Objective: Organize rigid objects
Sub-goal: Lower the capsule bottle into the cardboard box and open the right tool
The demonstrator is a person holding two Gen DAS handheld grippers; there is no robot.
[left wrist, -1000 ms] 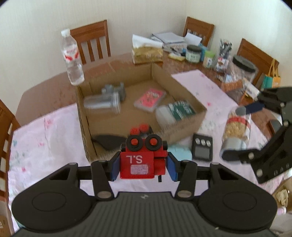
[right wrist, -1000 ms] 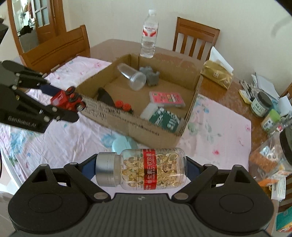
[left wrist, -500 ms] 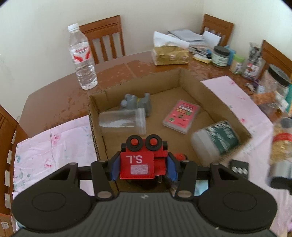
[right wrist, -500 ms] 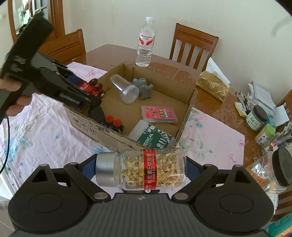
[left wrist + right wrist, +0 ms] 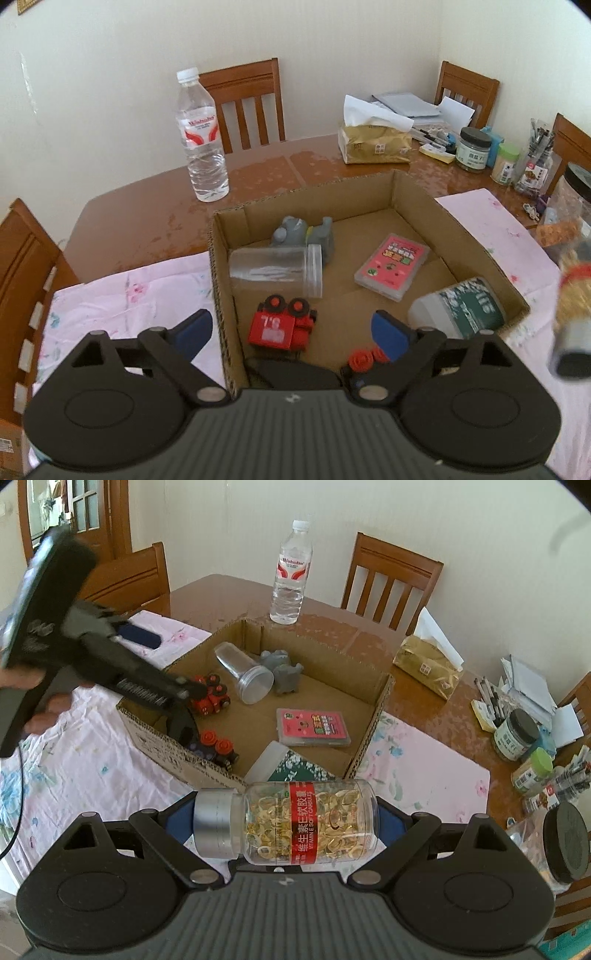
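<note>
My left gripper (image 5: 291, 332) is open over the near left corner of the cardboard box (image 5: 458, 225). A red toy train (image 5: 280, 325) lies free between and below its fingers, blurred, inside the box; it also shows in the right wrist view (image 5: 210, 699). My right gripper (image 5: 284, 823) is shut on a clear vitamin capsule bottle (image 5: 295, 823) with a silver cap and red label, held sideways in front of the box's near edge (image 5: 207, 768). The bottle shows blurred at the right of the left wrist view (image 5: 572, 314).
In the box lie a clear jar (image 5: 277, 269), a grey elephant toy (image 5: 303, 232), a pink card case (image 5: 391, 266), a green-labelled bottle (image 5: 461, 310), a black piece (image 5: 295, 373) and a small red-wheeled toy (image 5: 362, 360). A water bottle (image 5: 201, 136), tissue pack (image 5: 375, 144), jars (image 5: 472, 149) and chairs stand beyond.
My left gripper moved over the box, opened and let go of the red toy train, which is now in the box. My right gripper kept the capsule bottle and came nearer the box.
</note>
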